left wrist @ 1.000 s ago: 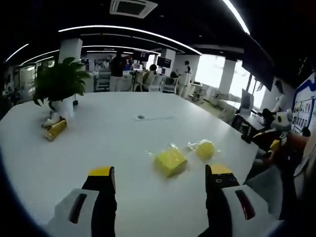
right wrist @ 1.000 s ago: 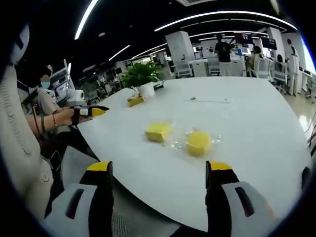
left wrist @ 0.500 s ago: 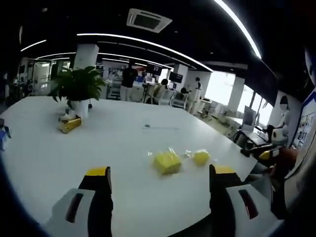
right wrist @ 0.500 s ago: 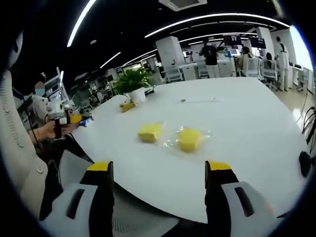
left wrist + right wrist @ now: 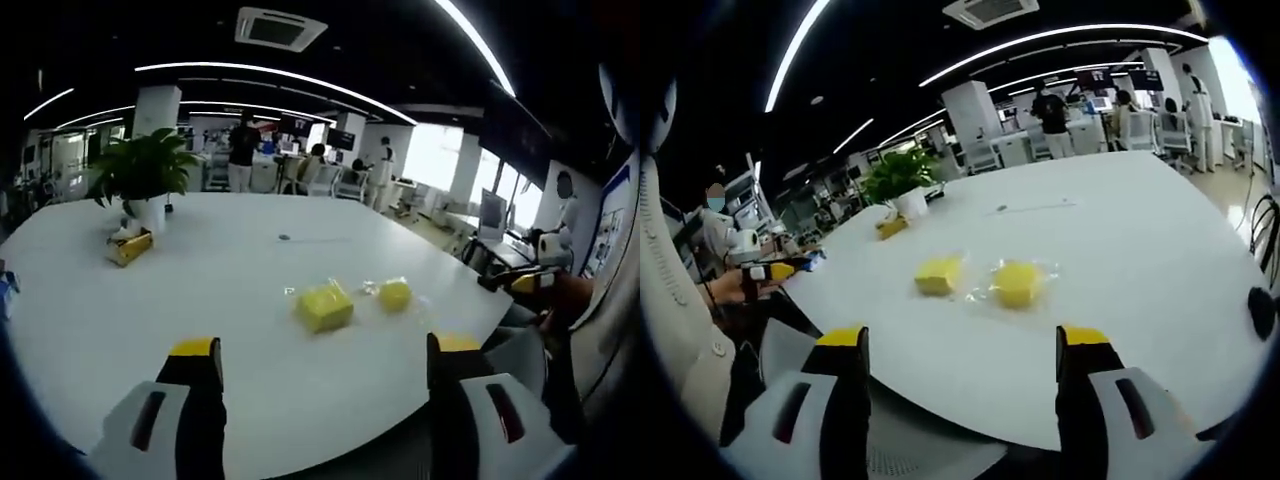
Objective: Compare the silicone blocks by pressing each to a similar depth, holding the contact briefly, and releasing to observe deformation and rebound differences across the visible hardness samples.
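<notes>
Right now both hand-held grippers are hanging back at the near edge of the big white table [image 5: 180,290], well short of the samples. The left gripper [image 5: 325,352] is standing with its yellow-tipped jaws spread wide apart, holding nothing. The right gripper [image 5: 960,338] is doing the same, jaws wide and empty, hovering over the table's rounded edge.

Two yellow silicone blocks are lying near each other on the tabletop, each sitting on or in a bit of clear, crinkled wrapping. In the left gripper view the squarish block [image 5: 323,306] is lying nearer, with the rounder block [image 5: 395,294] just beyond and to its right. In the right gripper view the squarish block [image 5: 938,275] is showing on the left and the rounder block [image 5: 1016,284] on the right, slightly apart, not touching.

Farther back a potted plant [image 5: 143,178] is standing upright in a white pot, with a small yellow box [image 5: 131,247] lying beside it. In the right gripper view the other gripper is poking in from the left edge, held in a person's hand [image 5: 728,287].

People are standing and sitting at desks across the room behind the table.
</notes>
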Motion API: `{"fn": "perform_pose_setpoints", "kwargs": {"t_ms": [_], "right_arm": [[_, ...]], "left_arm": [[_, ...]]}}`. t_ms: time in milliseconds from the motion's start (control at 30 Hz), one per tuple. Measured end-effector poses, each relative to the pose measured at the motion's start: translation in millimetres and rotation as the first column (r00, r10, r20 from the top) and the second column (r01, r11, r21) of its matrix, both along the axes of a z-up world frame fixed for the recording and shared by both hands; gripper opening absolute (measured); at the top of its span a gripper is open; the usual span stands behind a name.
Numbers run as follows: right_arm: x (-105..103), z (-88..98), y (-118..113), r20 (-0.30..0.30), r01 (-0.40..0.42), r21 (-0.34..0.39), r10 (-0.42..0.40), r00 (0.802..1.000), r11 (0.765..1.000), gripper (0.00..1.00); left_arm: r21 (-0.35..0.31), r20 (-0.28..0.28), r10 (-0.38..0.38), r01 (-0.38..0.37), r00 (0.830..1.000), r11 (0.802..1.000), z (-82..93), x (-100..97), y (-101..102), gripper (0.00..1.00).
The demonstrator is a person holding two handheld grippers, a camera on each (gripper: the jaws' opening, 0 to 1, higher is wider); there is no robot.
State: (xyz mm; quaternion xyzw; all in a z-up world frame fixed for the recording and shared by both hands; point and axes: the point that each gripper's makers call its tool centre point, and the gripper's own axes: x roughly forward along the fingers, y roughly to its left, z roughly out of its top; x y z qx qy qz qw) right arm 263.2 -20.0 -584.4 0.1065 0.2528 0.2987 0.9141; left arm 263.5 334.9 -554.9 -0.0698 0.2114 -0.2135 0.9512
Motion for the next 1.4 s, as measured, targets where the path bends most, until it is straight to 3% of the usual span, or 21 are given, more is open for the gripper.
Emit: {"fn": "perform_pose_setpoints", "kwargs": {"t_ms": [167,333,533,700,867,1033,1167,1400], "right_arm": [[3.0,1.0,-0.6,0.008,-0.001,0.014,0.001,1.0,1.0,0.7],[8.3,0.1,0.3,0.012,-0.019,0.023,0.019,1.0,1.0,0.7],[18.0,-3.2,1.5,0.018,-0.052,0.032,0.052,0.998,0.998,0.69],[23.7,-5.7,2.9,0.016,-0.084,0.038,0.084,0.996,0.996,0.68],[27.7,-9.6,1.6,0.009,-0.103,0.048,0.103,0.995,0.993,0.67],[30.3,-20.7,-4.1,-0.017,-0.113,0.051,0.114,0.993,0.992,0.67],[32.4,-26.2,-10.8,-0.032,-0.115,0.062,0.117,0.993,0.991,0.67],[41.0,-32.4,-21.6,-0.045,-0.107,0.086,0.111,0.993,0.991,0.66]], "left_arm": [[-0.022,0.004,-0.023,0.023,1.0,0.999,8.7,9.5,-16.6,0.82],[-0.073,-0.004,-0.061,0.061,0.998,0.995,16.5,26.7,-49.8,0.82],[-0.257,-0.058,-0.126,0.107,0.99,0.96,20.6,50.4,-105.4,0.81],[-0.33,-0.087,-0.132,0.097,0.987,0.939,16.4,78.8,-133.5,0.8],[-0.451,-0.176,-0.146,0.052,0.974,0.891,3.6,114.4,-173.5,0.76],[-0.442,-0.224,-0.178,0.063,0.958,0.895,-17.6,140.6,-209.1,0.77],[-0.439,-0.26,-0.183,0.053,0.948,0.897,-34.1,155.9,-225.4,0.76],[-0.474,-0.398,-0.142,-0.071,0.906,0.878,-71.6,179.6,-245.6,0.76]]}}
